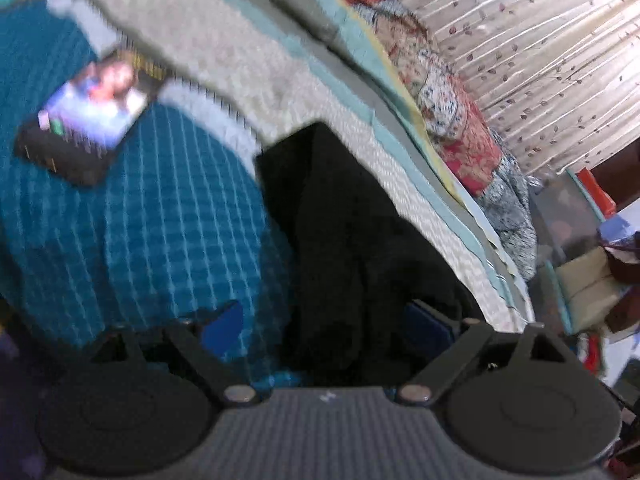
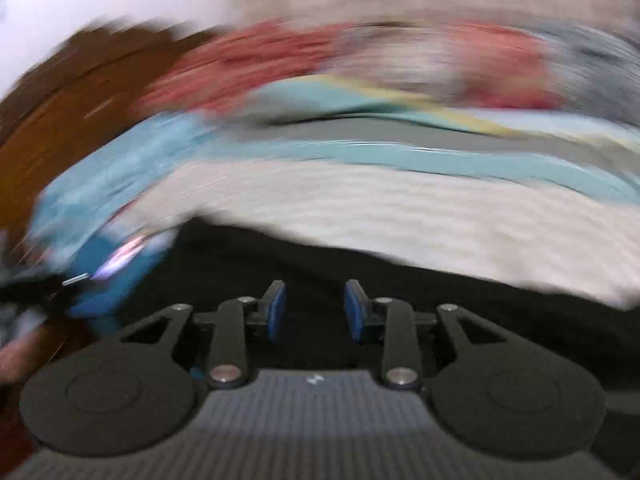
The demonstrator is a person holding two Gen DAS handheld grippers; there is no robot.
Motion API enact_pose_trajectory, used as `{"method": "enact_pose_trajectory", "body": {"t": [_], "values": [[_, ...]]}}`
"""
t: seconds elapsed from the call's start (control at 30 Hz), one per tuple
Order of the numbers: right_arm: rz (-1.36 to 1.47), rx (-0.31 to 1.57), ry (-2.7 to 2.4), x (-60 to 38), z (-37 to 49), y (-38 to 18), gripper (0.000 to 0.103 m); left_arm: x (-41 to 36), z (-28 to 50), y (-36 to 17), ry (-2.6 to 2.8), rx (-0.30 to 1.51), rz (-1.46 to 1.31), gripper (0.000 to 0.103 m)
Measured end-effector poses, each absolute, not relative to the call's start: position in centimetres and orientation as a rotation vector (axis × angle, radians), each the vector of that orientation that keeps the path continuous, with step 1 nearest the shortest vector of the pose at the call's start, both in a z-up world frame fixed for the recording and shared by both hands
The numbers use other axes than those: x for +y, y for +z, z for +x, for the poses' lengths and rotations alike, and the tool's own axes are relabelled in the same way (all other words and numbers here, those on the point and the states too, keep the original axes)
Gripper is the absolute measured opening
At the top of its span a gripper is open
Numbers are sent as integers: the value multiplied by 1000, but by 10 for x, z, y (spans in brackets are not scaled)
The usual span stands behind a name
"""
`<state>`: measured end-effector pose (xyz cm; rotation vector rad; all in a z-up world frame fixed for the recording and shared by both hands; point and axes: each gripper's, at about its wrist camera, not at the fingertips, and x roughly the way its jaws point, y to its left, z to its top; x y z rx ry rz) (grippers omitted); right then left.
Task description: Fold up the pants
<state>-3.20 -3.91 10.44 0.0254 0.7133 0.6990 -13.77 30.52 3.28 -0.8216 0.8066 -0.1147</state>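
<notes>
The soft black pants [image 1: 352, 240] lay stretched straight ahead between the wide-open left gripper [image 1: 332, 320], while the half-open right gripper [image 2: 315, 308] held nothing.

One pair of black pants [image 1: 352, 248] lies on one blue bedspread [image 1: 132, 216], with one phone [image 1: 86, 120] beside it. One cream blanket [image 1: 224, 60], one floral quilt [image 1: 452, 108] and one curtain [image 1: 540, 40] show beyond. Two grippers appear, the left [image 1: 326, 326] and the right [image 2: 315, 310], each with two blue pads.
</notes>
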Motion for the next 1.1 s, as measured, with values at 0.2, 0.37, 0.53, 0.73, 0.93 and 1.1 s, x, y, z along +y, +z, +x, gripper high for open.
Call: {"method": "enact_pose_trajectory", "body": {"t": [0.2, 0.37, 0.53, 0.73, 0.93, 1.1], "values": [[-452, 606, 1144, 132, -42, 80, 90, 313, -138, 29, -159, 739, -882, 76], [-740, 697, 1220, 211, -10, 40, 14, 328, -144, 39, -156, 670, -891, 77], [-225, 727, 1081, 175, 74, 106, 13, 347, -139, 40, -147, 628, -916, 83], [181, 645, 732, 131, 137, 134, 14, 348, -76, 27, -91, 683, -893, 86], [236, 629, 687, 160, 150, 124, 14, 330, -23, 5, -88, 735, -854, 85], [175, 622, 658, 181, 146, 124, 14, 319, -16, 5, -136, 762, -897, 8]]}}
